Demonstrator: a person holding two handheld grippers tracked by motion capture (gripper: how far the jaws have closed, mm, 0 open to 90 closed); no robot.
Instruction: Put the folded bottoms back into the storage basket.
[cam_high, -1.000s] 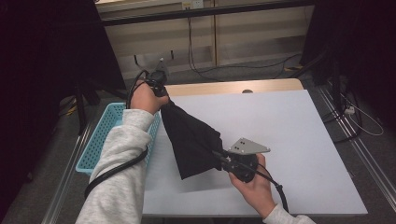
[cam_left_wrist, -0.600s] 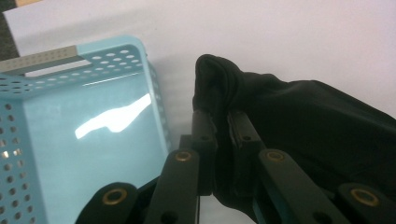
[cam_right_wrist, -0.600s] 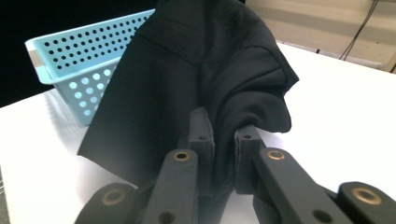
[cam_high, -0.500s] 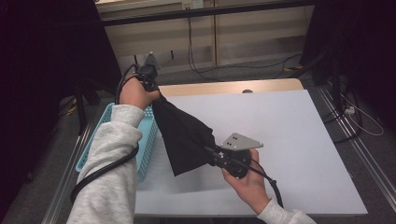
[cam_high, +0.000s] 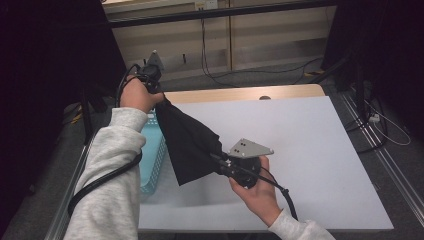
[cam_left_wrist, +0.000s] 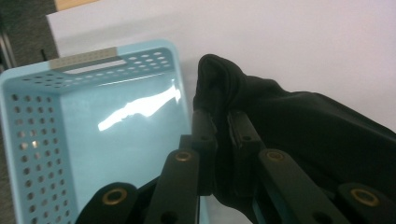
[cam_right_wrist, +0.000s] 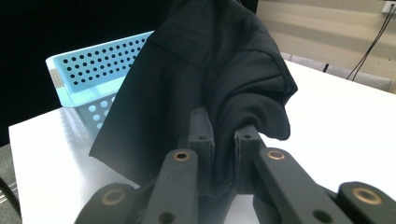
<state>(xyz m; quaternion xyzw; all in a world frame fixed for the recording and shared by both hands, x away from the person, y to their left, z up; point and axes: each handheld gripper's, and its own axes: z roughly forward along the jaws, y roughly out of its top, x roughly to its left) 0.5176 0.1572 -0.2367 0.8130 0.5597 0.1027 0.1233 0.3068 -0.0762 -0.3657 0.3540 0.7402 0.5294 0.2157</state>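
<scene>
Both your tongs are clamped on the black cloth: left tongs (cam_left_wrist: 219, 128) pinch its upper corner above the blue basket (cam_left_wrist: 70, 140), right tongs (cam_right_wrist: 223, 133) its lower edge. The cloth (cam_high: 187, 142) hangs stretched between them, soft and light, so grip bunched folds.

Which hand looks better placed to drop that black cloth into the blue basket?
Probably the left: its hand-held gripper grips the cloth right above the basket; the right one is over the table.
</scene>
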